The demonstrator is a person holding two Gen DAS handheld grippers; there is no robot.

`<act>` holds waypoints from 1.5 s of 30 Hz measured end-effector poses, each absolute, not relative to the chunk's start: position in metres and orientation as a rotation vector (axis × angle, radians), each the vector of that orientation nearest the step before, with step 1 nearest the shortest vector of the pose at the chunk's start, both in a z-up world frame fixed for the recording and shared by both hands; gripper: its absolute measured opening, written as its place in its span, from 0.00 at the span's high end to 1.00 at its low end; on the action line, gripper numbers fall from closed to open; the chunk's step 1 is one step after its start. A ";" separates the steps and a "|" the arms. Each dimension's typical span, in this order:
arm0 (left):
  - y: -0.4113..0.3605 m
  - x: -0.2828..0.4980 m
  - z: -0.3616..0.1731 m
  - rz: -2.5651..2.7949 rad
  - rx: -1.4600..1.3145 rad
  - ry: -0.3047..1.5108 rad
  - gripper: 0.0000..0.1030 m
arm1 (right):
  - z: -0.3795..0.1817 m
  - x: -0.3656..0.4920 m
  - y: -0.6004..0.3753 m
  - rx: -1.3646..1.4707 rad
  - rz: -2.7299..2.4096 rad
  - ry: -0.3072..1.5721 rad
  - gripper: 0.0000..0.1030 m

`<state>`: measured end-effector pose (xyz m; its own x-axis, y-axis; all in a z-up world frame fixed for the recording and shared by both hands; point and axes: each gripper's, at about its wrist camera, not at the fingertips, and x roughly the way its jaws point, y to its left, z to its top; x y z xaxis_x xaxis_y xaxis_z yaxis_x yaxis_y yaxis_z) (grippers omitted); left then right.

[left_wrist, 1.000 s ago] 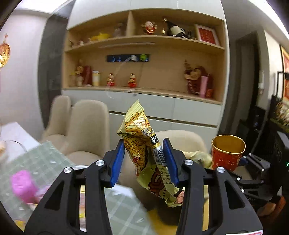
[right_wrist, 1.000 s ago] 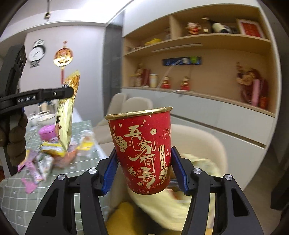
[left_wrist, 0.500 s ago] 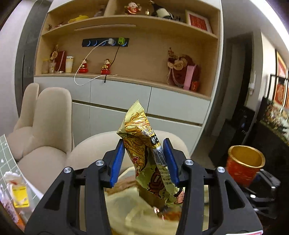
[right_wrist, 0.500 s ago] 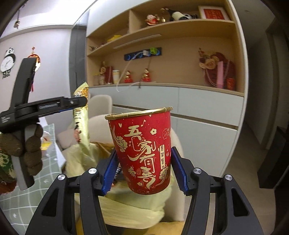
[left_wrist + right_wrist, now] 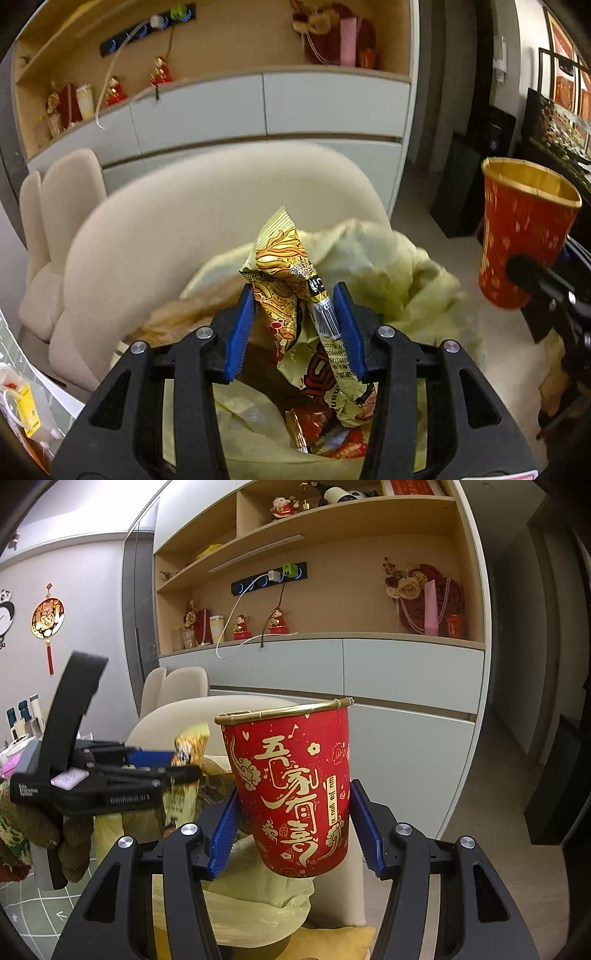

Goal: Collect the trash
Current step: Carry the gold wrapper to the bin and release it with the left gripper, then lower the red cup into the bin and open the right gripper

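Both hands have swung away from the desk and dipped toward the bin since a moment ago.

From the left wrist: the left gripper now hangs right over the yellow-green trash bag, its blue fingers clenched on the yellow snack wrapper. The wrapper's tail droops below the fingers into the bag's mouth, just above other wrappers already lying inside. Off to the right of the fingers, the red paper cup waits, well apart. I'd say letting go here should drop it cleanly; opening wide would keep the crinkled film from clinging to a pad.

From the right wrist: the right gripper has its fingers grasping the cup by its lower body, upright. The bag sits below and left of those fingers, so the cup probably needs carrying further left, over the opening, once the left gripper clears away.
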<state>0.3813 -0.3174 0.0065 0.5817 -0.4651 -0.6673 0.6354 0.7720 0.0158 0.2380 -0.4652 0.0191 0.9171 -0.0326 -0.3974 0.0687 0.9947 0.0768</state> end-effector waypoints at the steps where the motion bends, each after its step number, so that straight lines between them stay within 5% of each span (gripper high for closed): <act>1: -0.316 0.381 0.004 -0.670 0.258 0.712 0.60 | 0.019 0.237 -0.465 0.092 -0.053 0.407 0.48; 14: -0.257 0.367 0.037 -0.653 0.064 0.696 0.45 | 0.037 0.245 -0.438 0.093 0.006 0.408 0.48; 21: -0.203 0.335 0.060 -0.541 0.083 0.642 0.44 | 0.044 0.292 -0.389 0.077 0.181 0.490 0.48; 29: -0.133 0.297 0.068 -0.508 0.045 0.653 0.43 | 0.003 0.354 -0.377 0.065 0.155 0.785 0.48; 45: -0.067 0.277 0.052 -0.477 -0.041 0.698 0.42 | -0.007 0.328 -0.377 0.062 0.084 0.787 0.45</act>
